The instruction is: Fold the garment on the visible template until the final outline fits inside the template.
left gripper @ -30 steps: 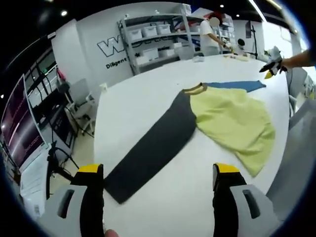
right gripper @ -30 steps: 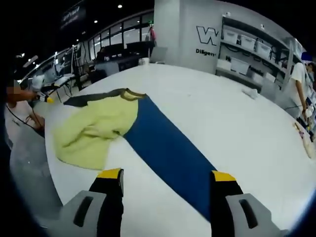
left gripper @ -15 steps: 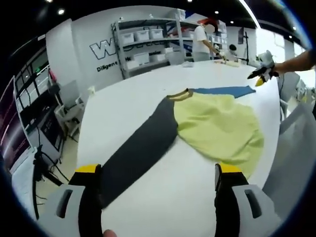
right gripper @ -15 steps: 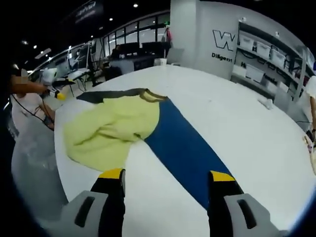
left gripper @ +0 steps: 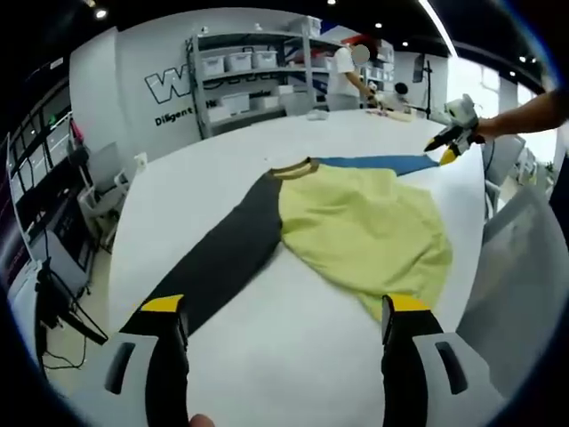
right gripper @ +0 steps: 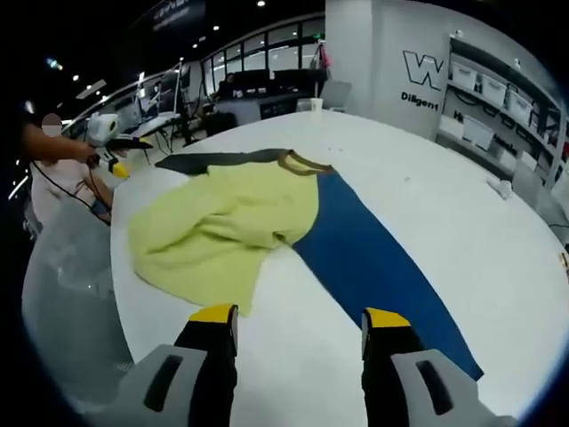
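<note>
A long-sleeved garment lies spread on a white table (left gripper: 293, 356). Its yellow body (left gripper: 364, 227) is rumpled, one sleeve is dark grey (left gripper: 222, 258), the other blue (left gripper: 382, 164), and the collar is brown (left gripper: 295, 166). My left gripper (left gripper: 280, 311) hovers open above the table, near the grey sleeve's cuff and the yellow hem. In the right gripper view the yellow body (right gripper: 222, 227) lies left of the blue sleeve (right gripper: 373, 258). My right gripper (right gripper: 298, 318) stands open over the table edge by the yellow hem. Each gripper (left gripper: 449, 138) (right gripper: 111, 147) shows far off in the other's view.
Shelving with white bins (left gripper: 249, 76) stands behind the table, and a person (left gripper: 347, 76) works at its far end. A desk with monitors (left gripper: 40, 222) stands left of the table. Small objects (right gripper: 500, 185) lie on the table (right gripper: 444, 205) at the far right.
Both views have swung toward the yellow body. The left gripper's view now has the grey cuff by its left jaw; the right gripper has come closer to the yellow hem. The garment lies as before.
</note>
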Demonstrator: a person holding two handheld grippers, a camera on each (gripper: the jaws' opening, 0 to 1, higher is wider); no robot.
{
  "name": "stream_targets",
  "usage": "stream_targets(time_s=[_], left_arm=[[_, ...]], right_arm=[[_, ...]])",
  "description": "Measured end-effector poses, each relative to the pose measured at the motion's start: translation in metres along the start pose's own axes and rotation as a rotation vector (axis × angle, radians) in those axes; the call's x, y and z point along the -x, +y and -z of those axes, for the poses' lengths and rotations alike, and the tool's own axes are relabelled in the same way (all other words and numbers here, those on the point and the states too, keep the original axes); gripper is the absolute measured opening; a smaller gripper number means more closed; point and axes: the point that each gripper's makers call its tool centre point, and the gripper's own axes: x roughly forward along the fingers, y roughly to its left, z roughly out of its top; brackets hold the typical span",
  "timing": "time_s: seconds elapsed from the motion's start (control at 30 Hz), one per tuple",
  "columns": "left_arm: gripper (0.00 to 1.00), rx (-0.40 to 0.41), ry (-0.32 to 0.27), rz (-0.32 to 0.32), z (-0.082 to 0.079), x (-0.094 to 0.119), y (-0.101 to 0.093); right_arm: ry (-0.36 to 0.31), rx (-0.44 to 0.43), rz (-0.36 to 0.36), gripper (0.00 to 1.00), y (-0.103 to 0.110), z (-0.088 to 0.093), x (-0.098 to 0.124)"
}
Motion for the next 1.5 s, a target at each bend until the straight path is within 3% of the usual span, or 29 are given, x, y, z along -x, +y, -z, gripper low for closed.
stream_targets(time_s=[0.27,0.47,0.6,0.77,1.27,1.33,1.5], left_arm=[[0.74,-0.008,0.023,0.049,0.004,-0.004,-0.014],[0.6,-0.015,0.055,0.103,0.01,-0.01,-0.026],[0.49,-0.003,0.068,0.149,0.009,-0.014,-0.037],[0.4,-0.023,0.09,0.195,0.011,-0.022,-0.054],[0.32,-0.053,0.155,0.284,0.026,-0.034,-0.092],[0.31,-0.097,0.17,0.3,0.029,-0.035,-0.098],[0.3,-0.076,0.182,0.309,0.034,-0.04,-0.103]], right_arm=[[-0.005,0.019,-0.012,0.45,0.01,-0.004,-0.01],[-0.004,0.039,-0.042,0.41,0.025,-0.005,-0.019],[-0.003,0.069,-0.056,0.31,0.032,-0.006,-0.022],[0.019,0.091,-0.08,0.31,0.043,-0.001,-0.03],[0.062,0.114,-0.107,0.24,0.062,0.009,-0.052],[0.07,0.12,-0.108,0.23,0.064,0.011,-0.056],[0.098,0.144,-0.118,0.23,0.069,0.017,-0.064]])
